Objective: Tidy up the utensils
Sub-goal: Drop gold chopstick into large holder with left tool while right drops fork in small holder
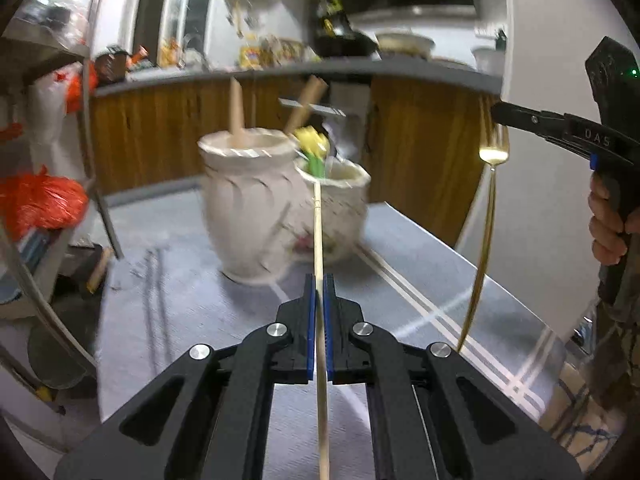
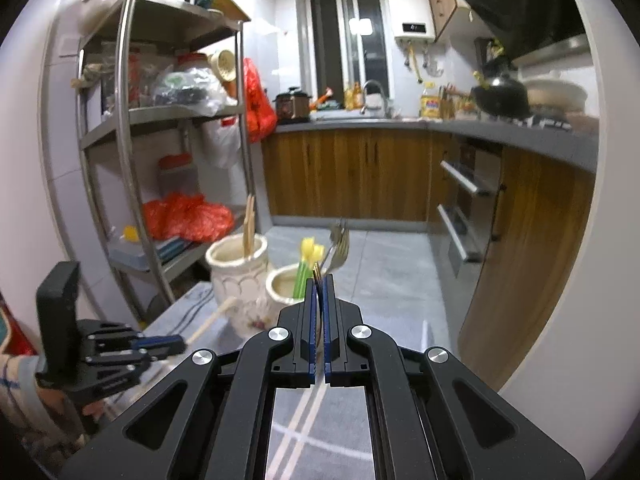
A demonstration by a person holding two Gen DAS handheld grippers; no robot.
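— Did you see what each claw had?

— I did. The left gripper was pinched tight on a single wooden chopstick, gripped along its length so the thin end ran out ahead toward the two pots. The right gripper was clamped on a gold fork right at the tines, the long handle hanging down clear of the table.

— And the pots?

— A taller jar with wooden chopsticks standing in it, and a shorter jar just beside it, touching or nearly so, holding yellow-and-green picks and some metal forks. Both sat on the grey cloth near the far edge.

— How would those pieces handle, you reckon?

— The chopstick looked light and stiff, but round and smooth, so it could swivel between the pads; a hold nearer the middle would steady it. The fork seemed heavier and slick, and held by the head like that it might swing. The jars looked ceramic, easy to knock, so I'd have lowered each piece in gently.
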